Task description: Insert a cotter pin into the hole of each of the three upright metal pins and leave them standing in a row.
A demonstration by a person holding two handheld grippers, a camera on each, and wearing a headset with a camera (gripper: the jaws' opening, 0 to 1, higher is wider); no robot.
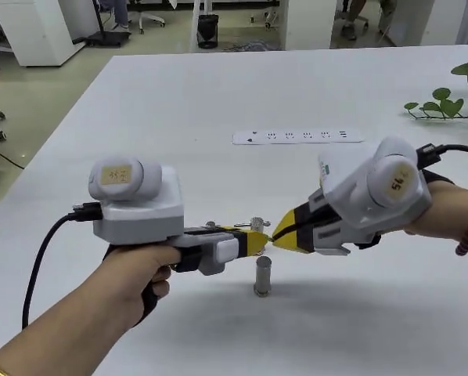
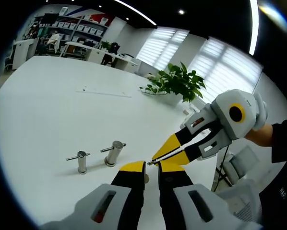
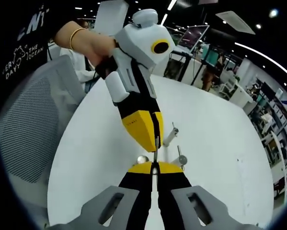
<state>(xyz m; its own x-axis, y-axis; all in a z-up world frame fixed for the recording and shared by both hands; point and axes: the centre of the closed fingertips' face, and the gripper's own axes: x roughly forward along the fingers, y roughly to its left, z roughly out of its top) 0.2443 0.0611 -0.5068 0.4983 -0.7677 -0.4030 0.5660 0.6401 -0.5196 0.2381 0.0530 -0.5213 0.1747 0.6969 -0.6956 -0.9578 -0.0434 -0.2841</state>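
3rd pin [image 1: 262, 278] bare. left gripper [image 2: 151, 166] & right gripper [image 3: 155, 166] both pinch cotter [image 3: 155, 143]; next: align w/ hole, push thru.

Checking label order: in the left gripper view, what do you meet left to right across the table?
far-left metal pin → second metal pin → right claw pinching a cotter pin → person's right hand. The left claw overlaps the right claw, so skipped.

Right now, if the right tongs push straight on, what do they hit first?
Likely the left tongs, tip to tip just ahead; the cotter pin the right tongs hold would reach them first.
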